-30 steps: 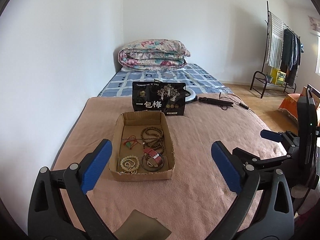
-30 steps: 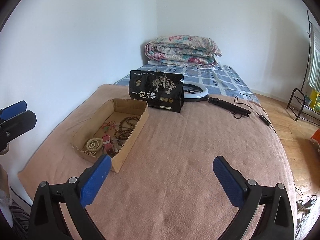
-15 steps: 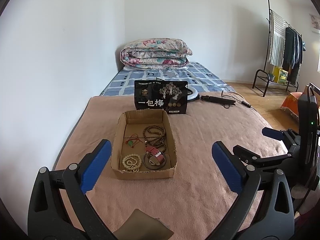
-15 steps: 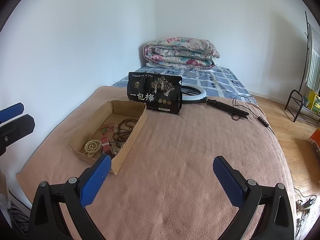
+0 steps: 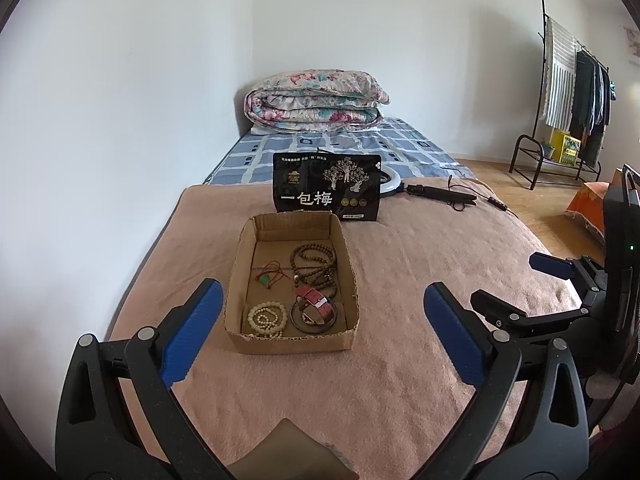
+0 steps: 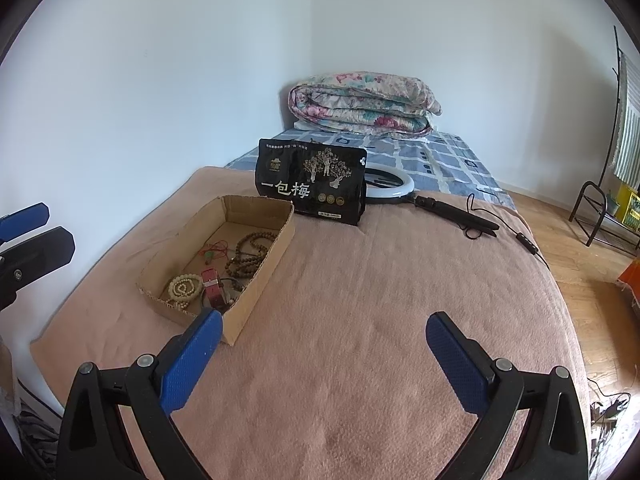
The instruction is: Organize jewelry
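Observation:
An open cardboard box lies on the pink blanket. It holds a dark bead necklace, a cream bead bracelet, a red-strap watch on a dark bangle, and a red cord with a green pendant. My left gripper is open and empty, in front of the box. My right gripper is open and empty, to the box's right; it also shows in the left wrist view.
A black snack bag stands behind the box. A ring light with handle and cable lies beyond it. A folded floral quilt sits by the wall. A clothes rack stands far right.
Both grippers have drawn back and risen slightly; the box and bag look a little farther off. Both stay open and empty.

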`<state>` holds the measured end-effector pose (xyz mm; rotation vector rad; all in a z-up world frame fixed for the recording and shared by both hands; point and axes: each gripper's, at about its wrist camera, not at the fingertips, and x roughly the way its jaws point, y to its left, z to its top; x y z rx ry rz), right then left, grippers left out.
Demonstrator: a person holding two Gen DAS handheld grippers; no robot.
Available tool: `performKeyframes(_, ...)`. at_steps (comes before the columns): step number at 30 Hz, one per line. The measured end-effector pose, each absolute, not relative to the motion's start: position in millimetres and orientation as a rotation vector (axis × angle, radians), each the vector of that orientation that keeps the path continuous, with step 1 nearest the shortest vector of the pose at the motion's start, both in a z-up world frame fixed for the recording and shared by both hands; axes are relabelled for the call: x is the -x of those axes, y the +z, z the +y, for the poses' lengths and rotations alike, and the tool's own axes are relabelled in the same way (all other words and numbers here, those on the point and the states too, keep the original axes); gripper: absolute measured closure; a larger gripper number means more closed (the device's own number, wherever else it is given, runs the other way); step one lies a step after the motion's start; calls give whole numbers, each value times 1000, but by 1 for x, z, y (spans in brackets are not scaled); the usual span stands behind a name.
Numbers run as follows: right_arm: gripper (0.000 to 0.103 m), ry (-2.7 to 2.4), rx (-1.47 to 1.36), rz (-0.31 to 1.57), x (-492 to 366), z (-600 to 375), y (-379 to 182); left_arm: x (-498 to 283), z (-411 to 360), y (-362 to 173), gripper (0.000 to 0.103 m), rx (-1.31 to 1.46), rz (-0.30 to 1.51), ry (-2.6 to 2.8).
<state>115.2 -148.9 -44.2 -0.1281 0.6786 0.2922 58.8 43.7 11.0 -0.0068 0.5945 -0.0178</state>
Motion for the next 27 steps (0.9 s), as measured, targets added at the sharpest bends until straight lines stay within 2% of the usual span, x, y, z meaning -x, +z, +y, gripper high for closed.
performKeyframes(27,0,300,137,690,-115,-147,-49,-61,45,5,1,9,596,-6)
